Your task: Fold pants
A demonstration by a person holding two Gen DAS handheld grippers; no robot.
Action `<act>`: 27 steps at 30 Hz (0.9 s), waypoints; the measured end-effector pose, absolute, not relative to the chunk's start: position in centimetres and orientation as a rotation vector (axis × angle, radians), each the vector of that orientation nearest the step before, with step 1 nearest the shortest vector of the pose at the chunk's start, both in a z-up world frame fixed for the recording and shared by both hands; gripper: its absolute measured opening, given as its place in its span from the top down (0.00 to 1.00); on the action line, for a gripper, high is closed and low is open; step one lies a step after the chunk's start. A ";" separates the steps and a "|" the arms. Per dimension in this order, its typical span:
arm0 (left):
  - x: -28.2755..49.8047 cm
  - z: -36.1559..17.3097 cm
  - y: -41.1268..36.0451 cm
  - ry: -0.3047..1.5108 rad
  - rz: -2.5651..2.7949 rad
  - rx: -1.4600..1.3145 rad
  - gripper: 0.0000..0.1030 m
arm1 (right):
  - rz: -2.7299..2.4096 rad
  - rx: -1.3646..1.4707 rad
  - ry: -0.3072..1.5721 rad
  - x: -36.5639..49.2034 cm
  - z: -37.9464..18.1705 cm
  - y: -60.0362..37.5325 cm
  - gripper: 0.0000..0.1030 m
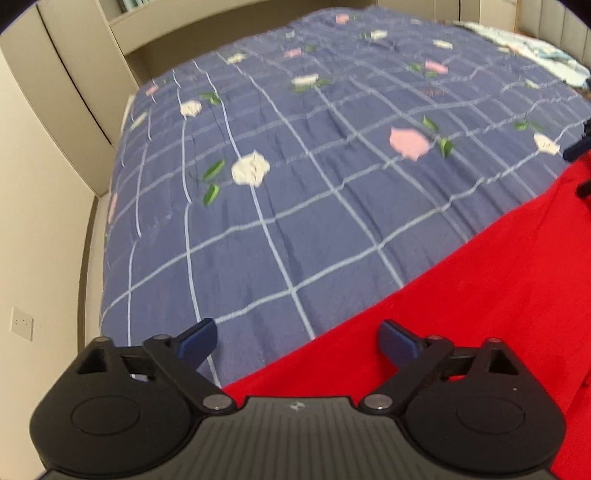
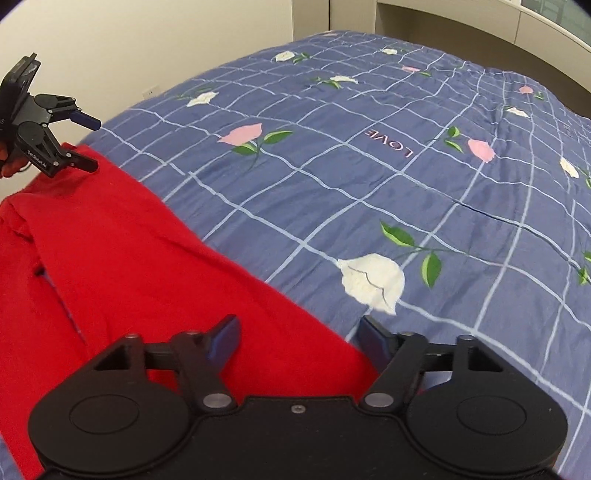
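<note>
Red pants (image 1: pixel 461 314) lie spread flat on a blue checked bedspread (image 1: pixel 295 166) with flower prints. My left gripper (image 1: pixel 297 339) hangs open low over the pants' long edge: one finger is above the bedspread, the other above red cloth. In the right wrist view the pants (image 2: pixel 129 240) run from lower middle to upper left. My right gripper (image 2: pixel 299 338) straddles their edge, jaws apart, with red cloth lying between the fingers and no pad visibly pressing it. The left gripper (image 2: pixel 88 144) shows at the pants' far end, held by a hand. The right gripper (image 1: pixel 580 170) peeks in at the frame's edge.
The bedspread (image 2: pixel 406 184) covers the whole bed beyond the pants. Beige cupboards (image 1: pixel 55 92) and a wall with a socket (image 1: pixel 22 323) border the bed's left side. A pale crumpled cloth (image 1: pixel 535 48) lies at the far corner. A beige shelf unit (image 2: pixel 461 18) stands behind the bed.
</note>
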State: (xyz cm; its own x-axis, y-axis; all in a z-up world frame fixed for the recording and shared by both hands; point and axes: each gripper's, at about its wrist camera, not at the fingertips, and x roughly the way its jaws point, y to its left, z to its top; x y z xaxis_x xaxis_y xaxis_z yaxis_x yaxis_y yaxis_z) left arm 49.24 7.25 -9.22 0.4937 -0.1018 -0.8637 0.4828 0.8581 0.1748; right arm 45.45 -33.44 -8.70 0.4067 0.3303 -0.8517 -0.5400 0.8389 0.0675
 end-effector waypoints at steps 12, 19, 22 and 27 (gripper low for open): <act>48.4 -9.6 7.2 1.029 -0.459 0.369 0.87 | 0.568 -0.303 1.035 45.7 -8.5 -31.5 0.93; 47.3 -8.6 6.3 0.988 -0.435 0.433 1.00 | 0.548 -0.368 1.011 45.1 -7.7 -30.6 0.98; 46.9 -7.9 6.5 0.974 -0.439 0.427 1.00 | 0.544 -0.375 0.991 44.9 -7.2 -30.6 0.98; 46.6 -6.6 6.4 0.906 -0.387 0.428 1.00 | 0.524 -0.401 0.951 44.9 -6.5 -30.5 0.99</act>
State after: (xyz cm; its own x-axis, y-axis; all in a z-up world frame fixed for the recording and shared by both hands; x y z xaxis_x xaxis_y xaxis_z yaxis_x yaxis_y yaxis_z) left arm 46.59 6.37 -6.61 0.5594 -0.1409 -0.8168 0.4929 0.8489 0.1911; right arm 44.86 -30.45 -6.45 0.4734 0.2441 -0.8463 -0.5849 0.8055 -0.0948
